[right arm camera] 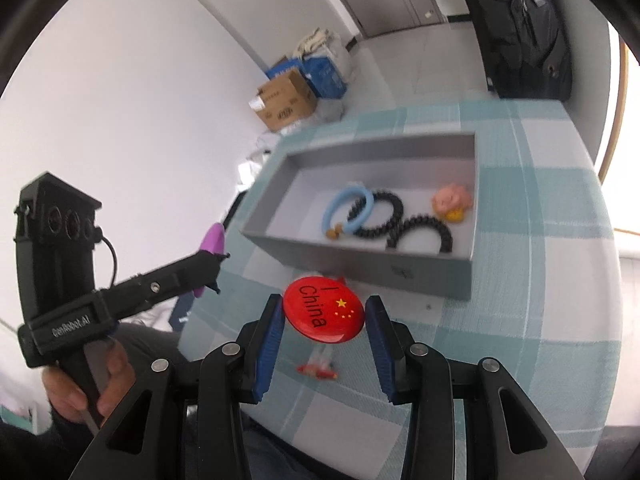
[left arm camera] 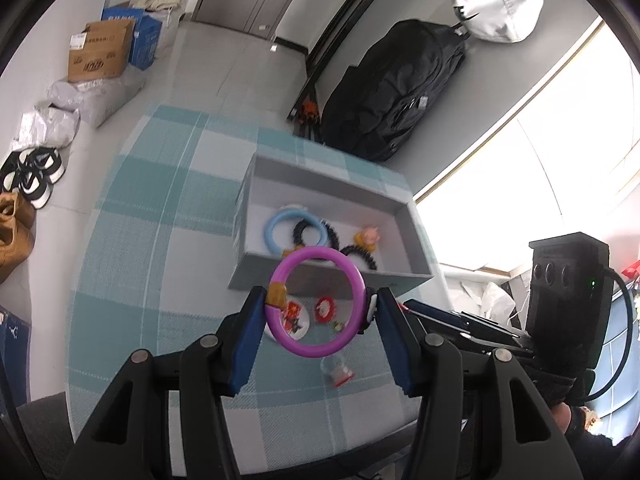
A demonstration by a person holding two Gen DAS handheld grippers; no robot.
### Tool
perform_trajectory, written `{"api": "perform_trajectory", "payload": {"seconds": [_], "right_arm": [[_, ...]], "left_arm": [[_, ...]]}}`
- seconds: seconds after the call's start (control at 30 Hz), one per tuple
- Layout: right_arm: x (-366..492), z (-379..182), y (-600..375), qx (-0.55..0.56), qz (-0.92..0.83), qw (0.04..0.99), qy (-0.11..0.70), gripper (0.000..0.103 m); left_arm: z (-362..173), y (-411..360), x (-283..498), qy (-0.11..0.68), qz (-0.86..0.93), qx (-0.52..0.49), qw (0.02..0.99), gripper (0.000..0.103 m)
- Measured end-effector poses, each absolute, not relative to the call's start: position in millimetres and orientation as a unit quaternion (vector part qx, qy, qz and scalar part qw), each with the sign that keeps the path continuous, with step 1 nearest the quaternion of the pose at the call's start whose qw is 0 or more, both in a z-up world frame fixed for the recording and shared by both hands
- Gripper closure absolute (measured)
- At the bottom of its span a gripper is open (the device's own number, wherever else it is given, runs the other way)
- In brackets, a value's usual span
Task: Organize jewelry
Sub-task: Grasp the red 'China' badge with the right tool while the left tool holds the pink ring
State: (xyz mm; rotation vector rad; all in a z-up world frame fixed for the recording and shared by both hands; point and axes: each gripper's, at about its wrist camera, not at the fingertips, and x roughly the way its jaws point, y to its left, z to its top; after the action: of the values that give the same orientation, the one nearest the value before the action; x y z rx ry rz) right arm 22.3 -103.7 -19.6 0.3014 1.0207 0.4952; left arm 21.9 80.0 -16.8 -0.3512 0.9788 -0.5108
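Observation:
My left gripper (left arm camera: 320, 300) is shut on a purple ring bracelet (left arm camera: 310, 350) with an orange charm, held upright above the table just in front of the grey box (left arm camera: 332, 276). In the box lie a light blue ring (left arm camera: 269, 232), black bead bracelets (left arm camera: 304, 228) and a pink pig charm (left arm camera: 368, 236). My right gripper (right arm camera: 325, 312) is shut on a round red badge (right arm camera: 320, 312) with yellow stars, both pads against its rim, raised above the cloth before the grey box (right arm camera: 360, 264). A small red and clear trinket (right arm camera: 320, 366) lies beneath it.
A white round badge (left arm camera: 294, 322) lies on the teal checked cloth (left arm camera: 160, 240) near the box's front wall. A black backpack (left arm camera: 396, 92), cardboard boxes (left arm camera: 100, 52) and shoes (left arm camera: 32, 176) stand on the floor beyond the table. A hand (right arm camera: 80, 384) holds the left gripper's handle.

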Motion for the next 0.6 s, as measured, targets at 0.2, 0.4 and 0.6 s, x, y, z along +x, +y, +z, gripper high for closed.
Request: {"api": "perform_trajectory", "payload": {"seconds": [0.2,0.4,0.6], "right_arm": [[29.2,-1.3,-110.9,0.163,0.233,0.846,0.452,0.063],[44.4,9.0,-122.6,0.182,0.226,0.851,0.437,0.063],[62.2,10.4,-126.2,0.192,0.218,0.852,0.435,0.063]], "left_arm": [[-9.6,73.2,29.2,0.442,-0.245,-0.175,0.845,0.054],[-5.2,64.4,44.9,0.436,-0.252,-0.174,0.846,0.054],[-7.1,56.1,56.3,0.442,-0.258,-0.176,0.841,0.054]]}}
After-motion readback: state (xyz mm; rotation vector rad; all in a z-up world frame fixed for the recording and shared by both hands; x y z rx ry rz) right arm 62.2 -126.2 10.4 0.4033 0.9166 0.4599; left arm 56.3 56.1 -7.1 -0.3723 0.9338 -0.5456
